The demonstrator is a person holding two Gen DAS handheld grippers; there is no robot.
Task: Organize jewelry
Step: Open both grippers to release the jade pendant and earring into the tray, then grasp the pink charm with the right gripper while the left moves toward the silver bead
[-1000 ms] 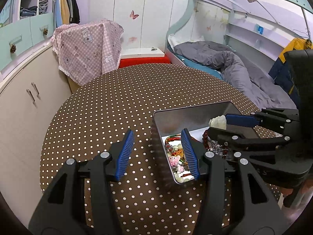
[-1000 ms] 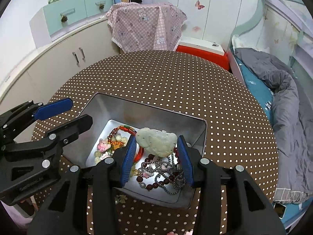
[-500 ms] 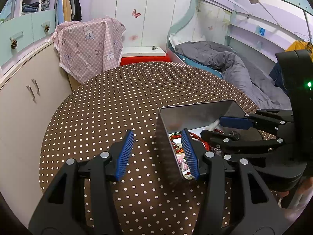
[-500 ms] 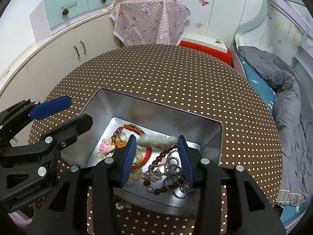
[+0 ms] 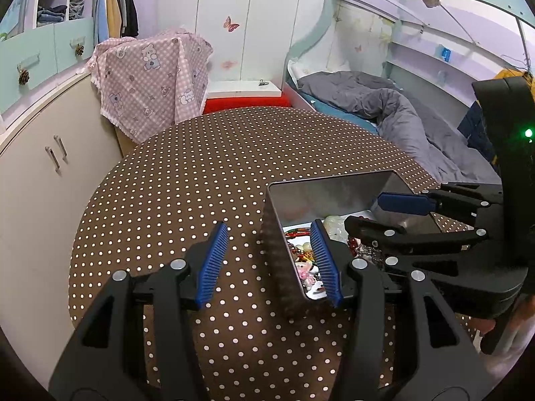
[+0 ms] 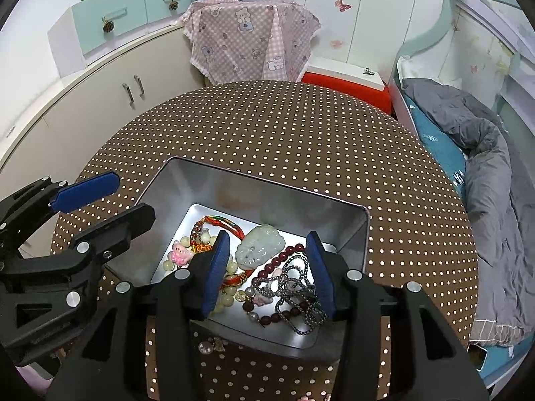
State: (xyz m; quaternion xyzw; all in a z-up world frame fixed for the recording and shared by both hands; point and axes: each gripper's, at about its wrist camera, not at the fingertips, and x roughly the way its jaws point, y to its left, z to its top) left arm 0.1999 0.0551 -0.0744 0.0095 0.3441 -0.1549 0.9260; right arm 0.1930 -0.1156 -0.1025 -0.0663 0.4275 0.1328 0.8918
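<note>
A silver metal tin [image 6: 260, 193] [image 5: 321, 190] stands on the brown polka-dot table. Inside lie a pale green jade pendant [image 6: 259, 247], a red bracelet [image 6: 217, 222], a pink charm [image 6: 180, 252], cream beads and a dark red bead string with a grey chain [image 6: 294, 284]. My right gripper [image 6: 269, 267] is open and empty, just above the tin over the pendant. My left gripper [image 5: 271, 260] is open and straddles the tin's left wall. A small loose bead piece [image 6: 209, 346] lies on the table in front of the tin.
The round table [image 6: 301, 140] [image 5: 187, 173] is bordered by white cabinets [image 5: 40, 153] on the left and a bed with a grey duvet [image 6: 485, 167] on the right. A pink checked cloth [image 6: 250, 40] hangs beyond the far edge.
My right gripper let go of the jade pendant, which now lies flat in the tin, and opened wider. The left gripper stayed at the tin's left wall.
</note>
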